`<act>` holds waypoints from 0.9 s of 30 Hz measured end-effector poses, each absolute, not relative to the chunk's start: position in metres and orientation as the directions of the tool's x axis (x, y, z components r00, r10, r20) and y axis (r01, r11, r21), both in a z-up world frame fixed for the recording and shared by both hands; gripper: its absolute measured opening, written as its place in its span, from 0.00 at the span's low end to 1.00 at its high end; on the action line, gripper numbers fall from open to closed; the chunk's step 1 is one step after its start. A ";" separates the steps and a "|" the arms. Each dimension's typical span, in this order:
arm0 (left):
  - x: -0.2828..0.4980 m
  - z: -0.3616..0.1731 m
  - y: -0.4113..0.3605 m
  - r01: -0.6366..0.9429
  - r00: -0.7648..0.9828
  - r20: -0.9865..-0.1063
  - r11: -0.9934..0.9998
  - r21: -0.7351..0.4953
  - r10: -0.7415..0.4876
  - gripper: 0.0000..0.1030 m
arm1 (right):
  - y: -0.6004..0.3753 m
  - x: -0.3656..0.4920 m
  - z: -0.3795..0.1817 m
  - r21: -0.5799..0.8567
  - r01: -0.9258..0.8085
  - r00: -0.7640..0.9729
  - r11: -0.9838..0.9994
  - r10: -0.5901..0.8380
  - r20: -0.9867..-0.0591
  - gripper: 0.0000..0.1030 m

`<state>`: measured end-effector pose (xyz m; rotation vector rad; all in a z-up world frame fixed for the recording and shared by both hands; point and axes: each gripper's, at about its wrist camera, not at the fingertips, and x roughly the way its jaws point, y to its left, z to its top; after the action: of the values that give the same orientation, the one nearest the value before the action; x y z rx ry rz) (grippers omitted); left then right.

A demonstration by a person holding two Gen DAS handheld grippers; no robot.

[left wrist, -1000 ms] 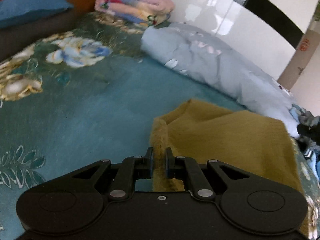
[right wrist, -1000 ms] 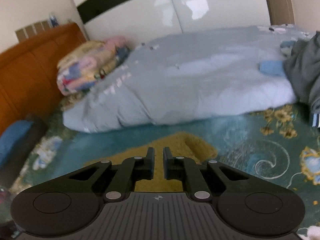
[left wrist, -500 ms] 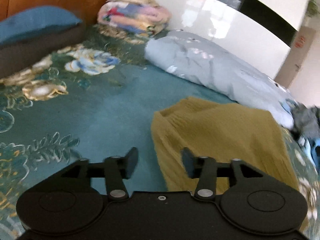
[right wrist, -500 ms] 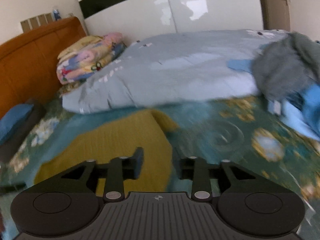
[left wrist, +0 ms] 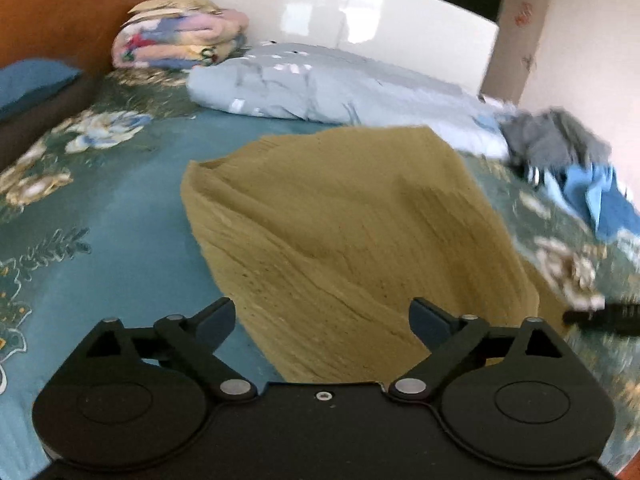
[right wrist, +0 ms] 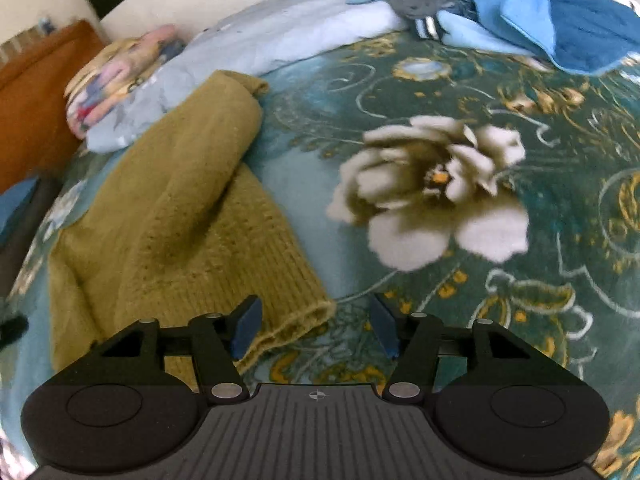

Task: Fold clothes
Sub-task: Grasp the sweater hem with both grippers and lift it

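A mustard knit sweater [left wrist: 344,224] lies folded on the teal floral bedspread [left wrist: 120,220]. My left gripper [left wrist: 322,318] is open and empty, just above the sweater's near edge. In the right wrist view the sweater [right wrist: 176,208] lies at the left, its ribbed hem near my left finger. My right gripper [right wrist: 316,332] is open and empty, over the bedspread [right wrist: 540,200] beside the hem.
A pile of grey and blue clothes [right wrist: 520,4] lies at the far right, also in the left wrist view [left wrist: 576,160]. A pale blue duvet [left wrist: 340,84] runs along the back. A folded patterned blanket [left wrist: 180,36] sits by the orange headboard [left wrist: 80,4].
Both grippers have opened and let go of the sweater, which now lies flat on the bed. Both have drawn back, and the right one has swung right toward the clothes pile.
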<state>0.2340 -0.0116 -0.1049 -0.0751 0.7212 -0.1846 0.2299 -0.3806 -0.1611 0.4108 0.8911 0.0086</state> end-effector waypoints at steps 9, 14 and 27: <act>0.237 -0.127 -0.074 0.247 0.696 -0.699 0.969 0.020 -0.163 0.90 | -0.373 0.233 -0.170 0.414 0.168 0.669 0.895 0.205 -0.715 0.47; 0.236 -0.141 -0.096 0.254 0.706 -0.702 0.958 0.132 -0.090 0.81 | -0.373 0.232 -0.175 0.451 0.169 0.682 0.876 0.227 -0.695 0.32; 0.230 -0.116 -0.019 -0.032 0.724 -0.685 0.988 -0.153 -0.083 0.13 | -0.376 0.219 -0.170 0.567 0.195 0.739 0.801 0.260 -0.622 0.09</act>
<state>0.2301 -0.0188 -0.1157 -0.1590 0.7620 -0.0278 0.2194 -0.3756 -0.1702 0.6574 0.7531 0.0390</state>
